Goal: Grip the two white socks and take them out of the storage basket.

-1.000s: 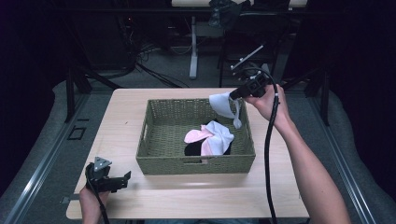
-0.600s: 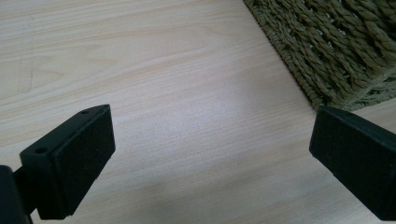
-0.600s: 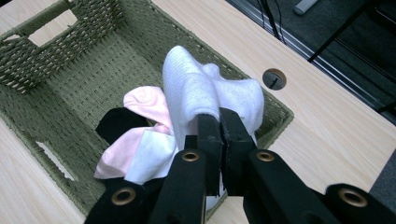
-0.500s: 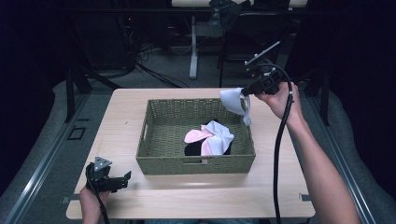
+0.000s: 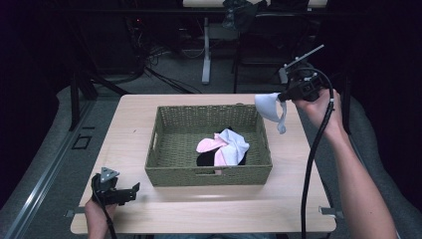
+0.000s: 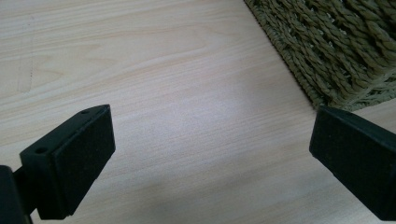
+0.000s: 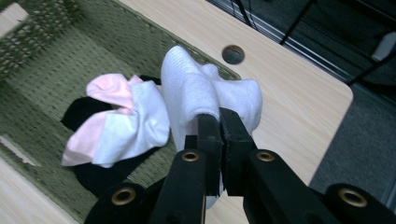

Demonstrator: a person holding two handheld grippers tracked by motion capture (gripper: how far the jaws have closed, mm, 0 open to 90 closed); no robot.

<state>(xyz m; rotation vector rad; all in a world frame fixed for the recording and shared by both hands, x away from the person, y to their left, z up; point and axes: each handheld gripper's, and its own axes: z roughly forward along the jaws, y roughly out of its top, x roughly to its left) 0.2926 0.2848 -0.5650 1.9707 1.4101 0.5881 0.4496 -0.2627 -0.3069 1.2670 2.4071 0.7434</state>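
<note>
A white sock (image 5: 271, 108) hangs in the air above the far right corner of the woven basket (image 5: 164, 149), pinched by my right gripper (image 5: 284, 97). In the right gripper view the jaws are shut on the white sock (image 7: 201, 93), which folds over the fingertips. Inside the basket lie a pink sock (image 5: 209, 144), a white-and-pink sock (image 5: 233, 148) and a black sock (image 5: 204, 160). My left gripper (image 5: 130, 191) rests low at the table's near left corner, open with nothing between its fingers (image 6: 70, 158), just beside the basket's corner (image 6: 345, 51).
The light wooden table (image 5: 129, 124) has bare room left of the basket and along the near edge. A round cable hole (image 7: 233, 53) sits in the tabletop beyond the basket. Chair and stand legs crowd the dark floor behind the table.
My right gripper has carried the white sock up and to the right, from over the basket's far right part to past its right rim. The left gripper has stayed put.
</note>
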